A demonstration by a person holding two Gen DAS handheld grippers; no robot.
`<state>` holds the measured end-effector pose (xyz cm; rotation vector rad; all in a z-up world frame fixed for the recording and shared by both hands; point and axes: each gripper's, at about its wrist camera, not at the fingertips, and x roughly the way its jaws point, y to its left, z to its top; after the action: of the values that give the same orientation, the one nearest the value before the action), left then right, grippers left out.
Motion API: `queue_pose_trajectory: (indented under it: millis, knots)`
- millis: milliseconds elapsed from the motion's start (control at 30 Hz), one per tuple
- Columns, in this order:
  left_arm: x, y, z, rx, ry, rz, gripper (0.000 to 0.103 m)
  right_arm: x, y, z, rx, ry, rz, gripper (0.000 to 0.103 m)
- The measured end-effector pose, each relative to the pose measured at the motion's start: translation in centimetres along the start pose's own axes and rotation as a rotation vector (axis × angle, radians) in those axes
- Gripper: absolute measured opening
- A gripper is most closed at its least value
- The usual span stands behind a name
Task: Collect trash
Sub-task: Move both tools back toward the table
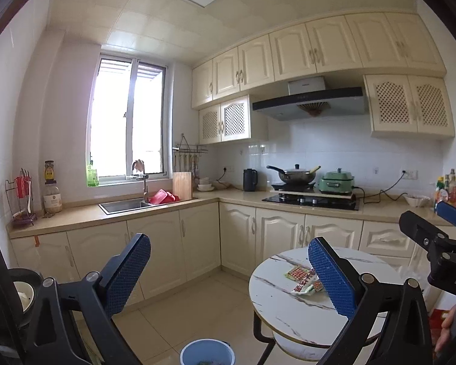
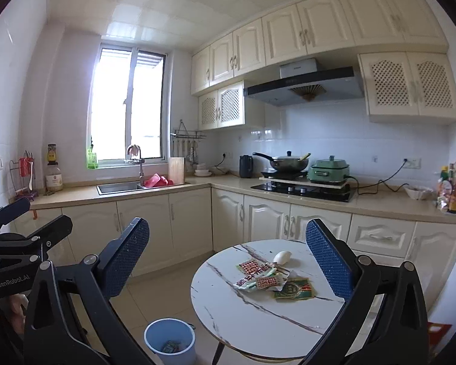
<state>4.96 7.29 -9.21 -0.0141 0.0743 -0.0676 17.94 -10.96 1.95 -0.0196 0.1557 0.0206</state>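
Note:
Several snack wrappers (image 2: 260, 273) lie crumpled on a round white marble table (image 2: 258, 319), red-and-white ones beside a green one (image 2: 295, 289). A small white rounded scrap (image 2: 282, 257) lies just behind them. On the floor left of the table stands a light-blue bin (image 2: 170, 339) with a wrapper inside. My right gripper (image 2: 226, 258) is open and empty, held above and short of the table. My left gripper (image 1: 229, 273) is also open and empty, left of the table (image 1: 276, 307); its right finger hides part of the wrappers (image 1: 302, 279). The bin (image 1: 206, 353) shows at the bottom edge.
An L-shaped kitchen counter (image 2: 380, 205) runs behind the table with a sink (image 2: 118, 187), a hob with a wok (image 2: 285, 162), a green cooker (image 2: 328, 167) and sauce bottles (image 2: 453, 188). Tiled floor (image 2: 161, 292) lies between the cabinets and the table. A person's hand (image 1: 454, 328) shows at the right edge.

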Motion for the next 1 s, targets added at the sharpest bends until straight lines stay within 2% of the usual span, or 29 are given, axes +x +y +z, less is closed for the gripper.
queue_pose_trajectory:
  millis: [333,733,1000]
  knots:
    - [-4.0,1.0,-2.4,0.011,-0.013,-0.008,0.102,-0.8,-1.8,-0.2,0.011,-0.006,-0.011,0.103]
    - [-0.4,0.1,-0.3,0.019,0.024,-0.008,0.102,0.5,-3.7,-1.1,0.025,0.02,-0.048,0.103]
    - [6.8,-1.6,0.0,0.029,0.141,-0.063,0.102,4.5,-9.2,-2.9,0.061,0.097,-0.143,0.103]
